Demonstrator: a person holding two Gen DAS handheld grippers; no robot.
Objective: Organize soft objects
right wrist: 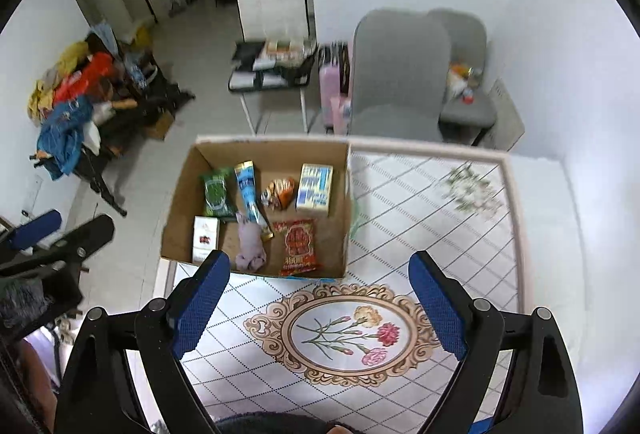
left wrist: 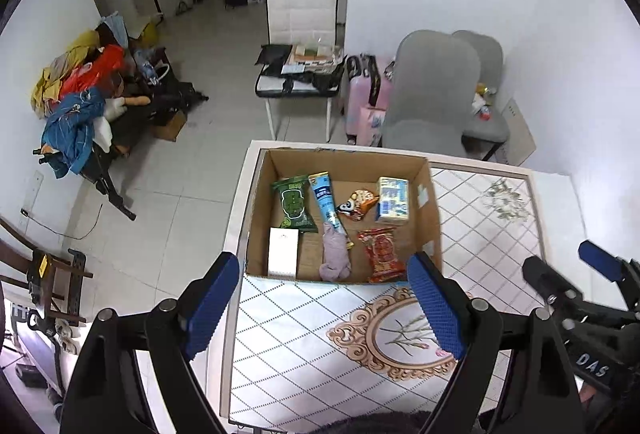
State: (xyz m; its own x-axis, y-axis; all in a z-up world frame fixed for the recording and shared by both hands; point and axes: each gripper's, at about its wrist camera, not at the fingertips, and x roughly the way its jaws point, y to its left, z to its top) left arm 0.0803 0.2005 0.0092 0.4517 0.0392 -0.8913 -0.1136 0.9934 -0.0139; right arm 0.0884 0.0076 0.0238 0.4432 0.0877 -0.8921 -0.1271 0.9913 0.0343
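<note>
An open cardboard box (left wrist: 256, 194) (right wrist: 176, 218) stands on the patterned table. Inside lie a green packet (left wrist: 294, 203) (right wrist: 217, 195), a blue tube (left wrist: 326, 200) (right wrist: 249, 190), a lilac sock (left wrist: 335, 254) (right wrist: 250, 246), a red packet (left wrist: 382, 254) (right wrist: 298, 246), a tiger-print packet (left wrist: 356, 204) (right wrist: 280, 192), a tissue pack (left wrist: 393, 200) (right wrist: 316, 189) and a white box (left wrist: 283, 252) (right wrist: 205, 238). My left gripper (left wrist: 326, 310) is open and empty, just short of the box. My right gripper (right wrist: 320, 310) is open and empty above the table.
The table (left wrist: 480, 218) (right wrist: 420, 202) has a floral oval motif (right wrist: 344, 334). Two grey chairs (left wrist: 432, 94) (right wrist: 400, 74) and a white chair (left wrist: 300, 34) stand beyond it. A clothes pile (left wrist: 80, 94) lies at the left wall. The right gripper (left wrist: 592, 274) shows in the left view.
</note>
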